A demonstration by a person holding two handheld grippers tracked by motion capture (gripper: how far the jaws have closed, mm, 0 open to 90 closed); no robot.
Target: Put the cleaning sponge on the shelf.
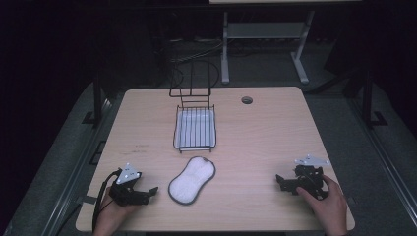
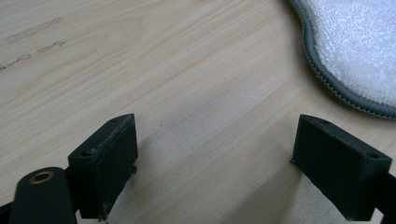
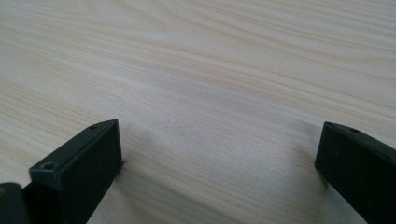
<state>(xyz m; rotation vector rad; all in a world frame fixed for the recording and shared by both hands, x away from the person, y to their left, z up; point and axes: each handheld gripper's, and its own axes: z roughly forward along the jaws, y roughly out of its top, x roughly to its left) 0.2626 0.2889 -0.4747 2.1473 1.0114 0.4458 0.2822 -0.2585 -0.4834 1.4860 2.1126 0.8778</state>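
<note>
1. Sponge pad lies flat on the table, front-centre, w/ its long axis tilted toward the wire rack. White fuzzy face up, grey stitched rim all round. It sits just in front of the rack, not touching it.

2. Your left gripper rests low at the front-left corner, just beside the pad's near end, jaws aimed at it. In the left gripper view the jaws stand wide apart w/ nothing between them but bare wood; the pad's rim shows up and to the right, clear of both pads. Prob. parked there because it's the closer hand for a pickup.

3. Your right gripper sits front-right, well apart from the pad, pointing inward across the table. Its jaws are also spread wide, holding nothing; the right gripper view shows plain wood grain ahead.

4. Rack stands mid-table behind the pad, basket part w/ a white liner under the bars and a tall hoop at the back. Looks like the likely home for the pad, since it lies right at the rack's open front.

5. Judgement: work hasn't begun, pad untouched. Soft, thin, flat to the wood, so you'd need to pinch at the rim; expect it to droop once lifted.
</note>
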